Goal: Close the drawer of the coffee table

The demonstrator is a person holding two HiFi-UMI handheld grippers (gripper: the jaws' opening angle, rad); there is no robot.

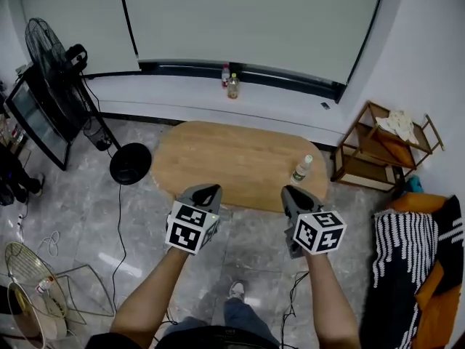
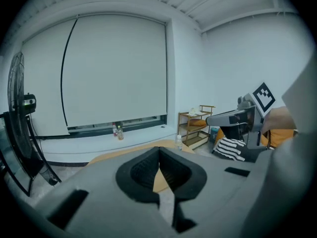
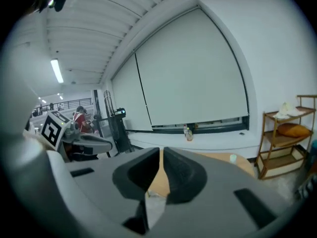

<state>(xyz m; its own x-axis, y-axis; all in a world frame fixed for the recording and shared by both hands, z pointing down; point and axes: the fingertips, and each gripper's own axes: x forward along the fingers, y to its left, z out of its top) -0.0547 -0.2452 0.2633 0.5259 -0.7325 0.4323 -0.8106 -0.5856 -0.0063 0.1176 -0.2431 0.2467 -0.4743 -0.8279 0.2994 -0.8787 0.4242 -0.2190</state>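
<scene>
The oval wooden coffee table (image 1: 240, 158) stands on the grey tiled floor ahead of me. I cannot make out its drawer from above. Both grippers hang in the air above the table's near edge. My left gripper (image 1: 207, 190) is shut, with its fingertips meeting and nothing between them, as the left gripper view also shows (image 2: 158, 150). My right gripper (image 1: 290, 193) has its jaws drawn together to a thin slit, empty (image 3: 162, 152). The tabletop (image 2: 111, 155) (image 3: 218, 157) shows past the jaws in both gripper views.
A small plastic bottle (image 1: 301, 168) stands at the table's right end. Left of the table are a standing fan (image 1: 54, 71) and its round base (image 1: 131, 163). A wooden shelf (image 1: 385, 147) and a striped cushion (image 1: 410, 253) are to the right. Two bottles (image 1: 230, 82) sit on the windowsill.
</scene>
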